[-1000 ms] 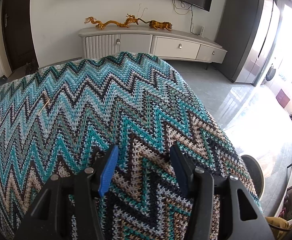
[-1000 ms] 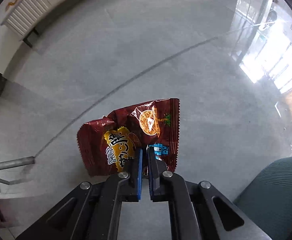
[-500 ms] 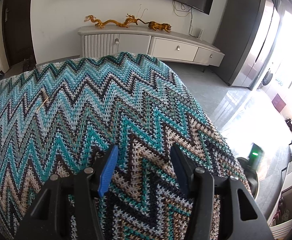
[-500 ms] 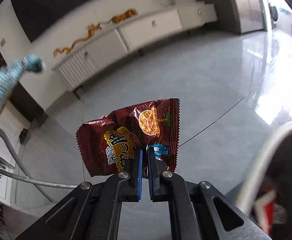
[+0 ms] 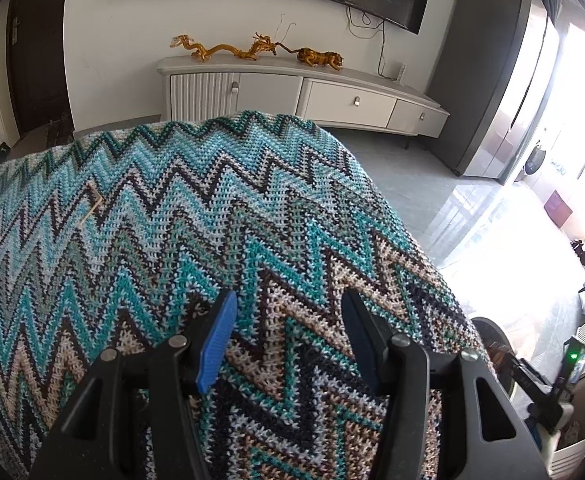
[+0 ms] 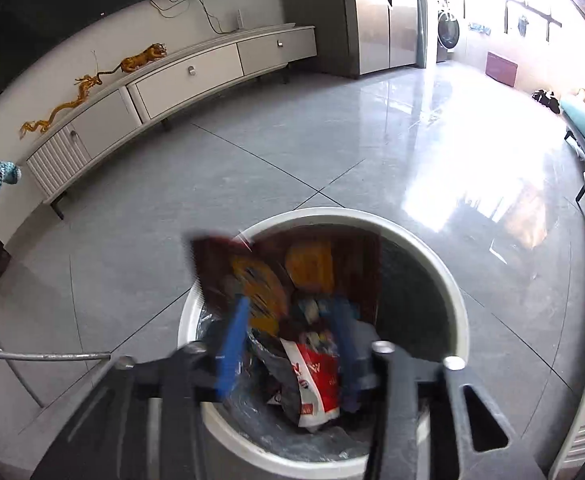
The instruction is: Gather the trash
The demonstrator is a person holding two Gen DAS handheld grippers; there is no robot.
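Two hand-held grippers are in view, each through its own wrist camera. Left wrist view: the left hand-held gripper (image 5: 288,336) hangs over a table draped in a zigzag knitted cloth (image 5: 180,224); its blue-padded fingers stand moderately apart with nothing between them. A thin pale stick (image 5: 91,211) lies on the cloth at far left. Behind the table a white sideboard (image 5: 332,100) carries golden dragon figurines (image 5: 228,47). At lower right of this view part of the other gripper, with a green light, shows beside the dark mouth of a bin.

Right wrist view: the right hand-held gripper (image 6: 290,344) is above a round white trash bin (image 6: 448,280) standing on the grey tiled floor (image 6: 292,152). Its jaws are opening. A dark red snack wrapper (image 6: 276,268), motion-blurred, is at the bin's mouth just beyond the fingertips; it appears free of the pads, though blur prevents certainty. Inside the bin lies other rubbish, including a red and white packet (image 6: 318,376).
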